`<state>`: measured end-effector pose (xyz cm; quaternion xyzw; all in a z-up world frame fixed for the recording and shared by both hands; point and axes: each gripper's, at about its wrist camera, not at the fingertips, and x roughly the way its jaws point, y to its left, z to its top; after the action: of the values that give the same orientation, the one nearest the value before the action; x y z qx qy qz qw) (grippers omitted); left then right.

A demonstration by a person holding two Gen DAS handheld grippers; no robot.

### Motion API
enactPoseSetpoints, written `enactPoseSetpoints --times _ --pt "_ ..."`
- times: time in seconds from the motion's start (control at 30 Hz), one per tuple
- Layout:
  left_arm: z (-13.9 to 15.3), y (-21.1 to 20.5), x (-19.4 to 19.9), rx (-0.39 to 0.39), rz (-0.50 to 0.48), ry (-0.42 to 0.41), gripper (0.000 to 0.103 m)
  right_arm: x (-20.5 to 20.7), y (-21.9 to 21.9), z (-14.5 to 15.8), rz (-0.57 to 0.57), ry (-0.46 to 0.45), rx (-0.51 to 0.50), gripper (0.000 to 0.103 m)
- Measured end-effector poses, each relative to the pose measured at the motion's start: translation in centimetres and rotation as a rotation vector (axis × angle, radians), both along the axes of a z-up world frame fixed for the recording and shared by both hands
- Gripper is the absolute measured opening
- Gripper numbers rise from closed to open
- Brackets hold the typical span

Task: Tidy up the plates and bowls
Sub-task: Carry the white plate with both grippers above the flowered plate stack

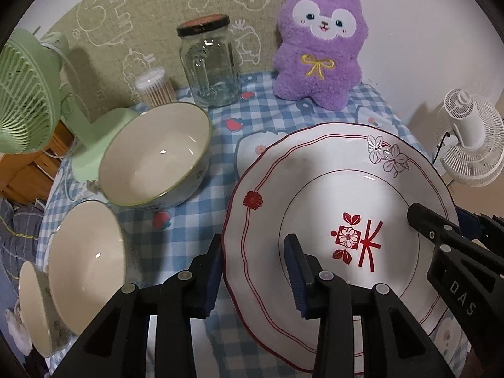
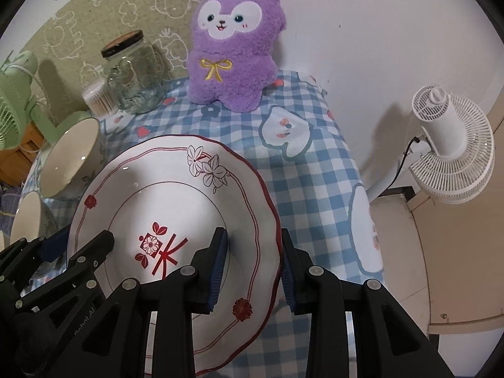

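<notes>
A white plate with red trim and a red flower motif lies on the checked tablecloth; it also shows in the right wrist view. My left gripper is open, its jaws straddling the plate's left rim. My right gripper is open, its jaws straddling the plate's right rim; it shows at the right of the left wrist view. Three cream bowls stand left of the plate: a large one, a medium one and a small one.
A glass jar, a toothpick holder and a purple plush toy stand at the back. A green fan is at the left. A white fan stands off the table's right edge.
</notes>
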<state>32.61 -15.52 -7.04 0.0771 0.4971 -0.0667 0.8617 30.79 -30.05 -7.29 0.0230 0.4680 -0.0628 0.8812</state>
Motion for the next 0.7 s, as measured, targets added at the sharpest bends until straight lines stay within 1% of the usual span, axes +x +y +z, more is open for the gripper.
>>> enactPoseSetpoints --times 0.2,0.47,0.7 --pt "1.9 0.6 -2.2 0.002 -0.009 -0.043 0.038 -2.3 0.9 1.8 -0.003 -0.025 -0.008 0.035" --pt "3.8 1.6 -5.0 0.011 -0.027 -0.069 0.038 -5.4 2.3 3.5 0.003 -0.044 -0.021 0.035" --pt "5.2 3.1 -7.1 0.0 -0.02 -0.092 0.038 -7.8 3.9 5.0 0.017 -0.065 -0.042 0.035"
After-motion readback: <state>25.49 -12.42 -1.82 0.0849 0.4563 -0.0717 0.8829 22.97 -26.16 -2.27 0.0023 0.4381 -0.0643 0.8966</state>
